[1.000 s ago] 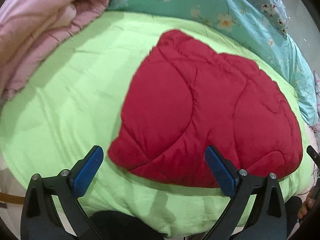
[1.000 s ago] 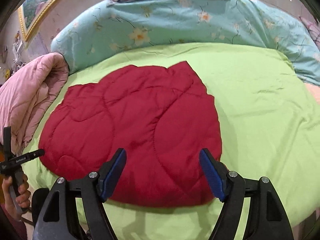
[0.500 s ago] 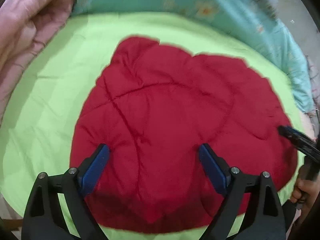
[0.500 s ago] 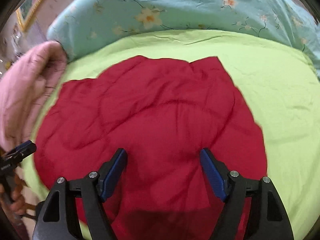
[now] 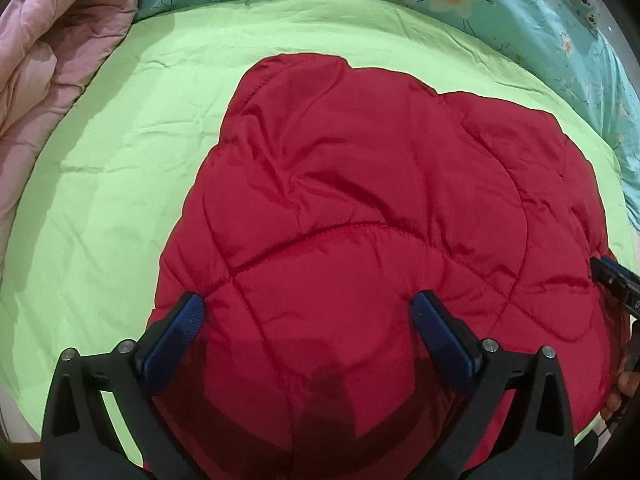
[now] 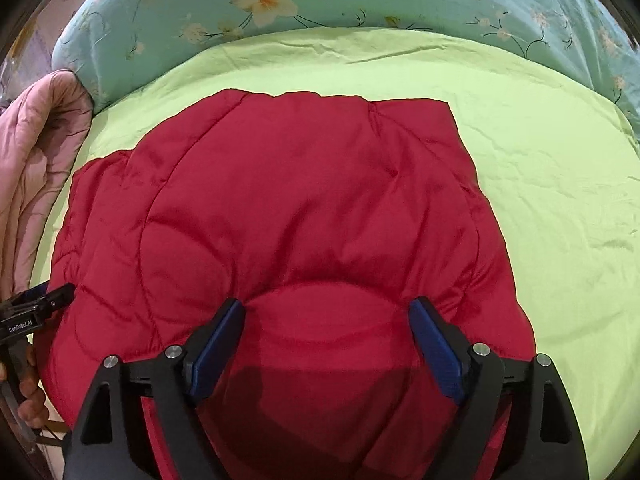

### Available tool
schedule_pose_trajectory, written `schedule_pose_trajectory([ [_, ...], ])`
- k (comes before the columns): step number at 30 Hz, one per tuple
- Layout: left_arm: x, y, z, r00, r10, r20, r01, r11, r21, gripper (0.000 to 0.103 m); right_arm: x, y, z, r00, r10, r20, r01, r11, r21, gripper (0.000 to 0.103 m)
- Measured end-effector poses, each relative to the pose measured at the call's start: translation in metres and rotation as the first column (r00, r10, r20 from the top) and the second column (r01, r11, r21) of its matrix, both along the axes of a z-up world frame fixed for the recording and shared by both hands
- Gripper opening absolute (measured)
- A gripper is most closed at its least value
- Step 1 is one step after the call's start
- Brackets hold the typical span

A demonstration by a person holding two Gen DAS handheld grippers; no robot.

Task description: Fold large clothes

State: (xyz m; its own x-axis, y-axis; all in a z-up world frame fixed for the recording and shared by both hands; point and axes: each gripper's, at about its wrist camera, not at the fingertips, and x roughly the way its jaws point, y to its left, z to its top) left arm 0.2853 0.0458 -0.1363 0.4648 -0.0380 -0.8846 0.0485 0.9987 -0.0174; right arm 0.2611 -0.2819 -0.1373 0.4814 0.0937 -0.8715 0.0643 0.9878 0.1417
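A red quilted garment lies spread flat on a lime green bed cover; it also fills the middle of the right wrist view. My left gripper is open, its blue-padded fingers low over the garment's near left part. My right gripper is open, its fingers pressing into the garment's near right part, with a puff of fabric between them. The right gripper's tip shows at the right edge of the left wrist view. The left gripper's tip shows at the left edge of the right wrist view.
A pink quilt is heaped at the left of the bed, also seen in the right wrist view. A teal floral duvet runs along the far side. The green cover extends to the right of the garment.
Both grippers have moved forward and down onto the red garment, which now fills each view. Both jaws stay open. The garment itself has not shifted.
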Motion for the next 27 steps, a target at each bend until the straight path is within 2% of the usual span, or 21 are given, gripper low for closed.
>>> schedule_pose_trajectory([
  [7,-0.036,0.003,0.015,0.997,-0.015,0.07,0.015,1.0,0.008,0.103,-0.04,0.005,0.025,0.994,0.008,0.107,-0.008,1.0,0.004,0.084],
  [12,-0.069,0.005,0.028,0.995,-0.034,0.095,0.037,0.999,-0.03,0.103,-0.093,0.008,0.046,0.985,0.027,0.172,-0.031,0.999,0.022,0.083],
  [18,-0.112,0.006,0.037,0.99,-0.063,0.128,0.065,0.998,-0.016,0.103,-0.139,0.012,0.056,0.978,0.043,0.205,-0.054,0.997,0.05,0.083],
  [27,-0.165,0.006,0.035,0.991,-0.067,0.112,0.071,0.997,-0.032,0.103,-0.193,0.027,0.058,0.974,0.076,0.213,-0.096,0.992,0.082,0.085],
])
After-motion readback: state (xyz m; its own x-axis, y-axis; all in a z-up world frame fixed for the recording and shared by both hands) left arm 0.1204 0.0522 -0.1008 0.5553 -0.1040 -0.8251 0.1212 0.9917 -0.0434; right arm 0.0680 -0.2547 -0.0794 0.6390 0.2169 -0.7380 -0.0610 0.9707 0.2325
